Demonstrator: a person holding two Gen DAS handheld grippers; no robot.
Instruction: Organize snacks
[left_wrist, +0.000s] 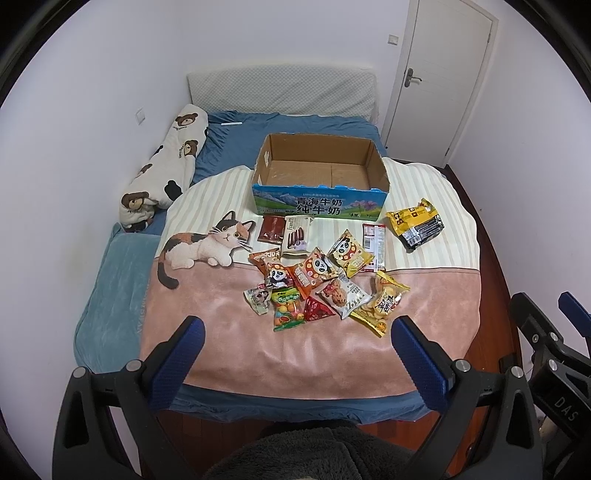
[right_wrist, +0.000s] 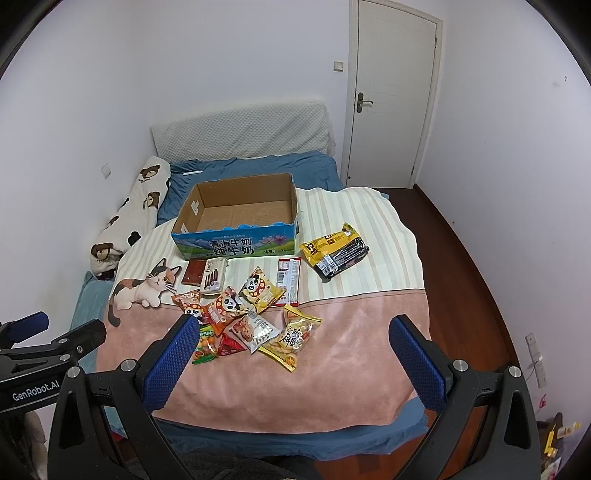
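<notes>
Both blue-padded jaws spread wide on left hand-held gripper (left_wrist: 297, 338), nothing held, hovering over near edge of bed (left_wrist: 122, 295). Same for right hand-held gripper (right_wrist: 295, 336): released, empty, off to the right of the left one. Each visible at the edge of the other's view.

Just beyond: snack pile (left_wrist: 317, 284) loose on pink band of cat blanket (left_wrist: 221, 325), packets overlapping and touching. Nearest ones: green candy bag (left_wrist: 286, 310), red triangular pack (left_wrist: 317, 309), cookie pack (left_wrist: 343, 295), yellow cracker bag (left_wrist: 384, 302). Behind those, panda bags (left_wrist: 349, 251) and two flat bars close to the box front. Yellow-black packet (left_wrist: 415, 223) lying apart, to the right. Empty cardboard milk box (left_wrist: 319, 173) farther back on striped part of blanket, open top, likely the destination.

Handling, as judged: packets light, crinkly, air-puffed, slick film; contents crushable, crackers most of all. Best taken by a sealed edge or corner, gentle squeeze, not across the puffed middle. Top packets first, since lower ones are pinned. Soft bedding will give under a downward press.

Hard to make out: small print on most packs; packets under the pile partly covered; left finger of right hand-held gripper blocking the green bag in the right view. Bear bolster (left_wrist: 166, 162) along wall, not involved.
</notes>
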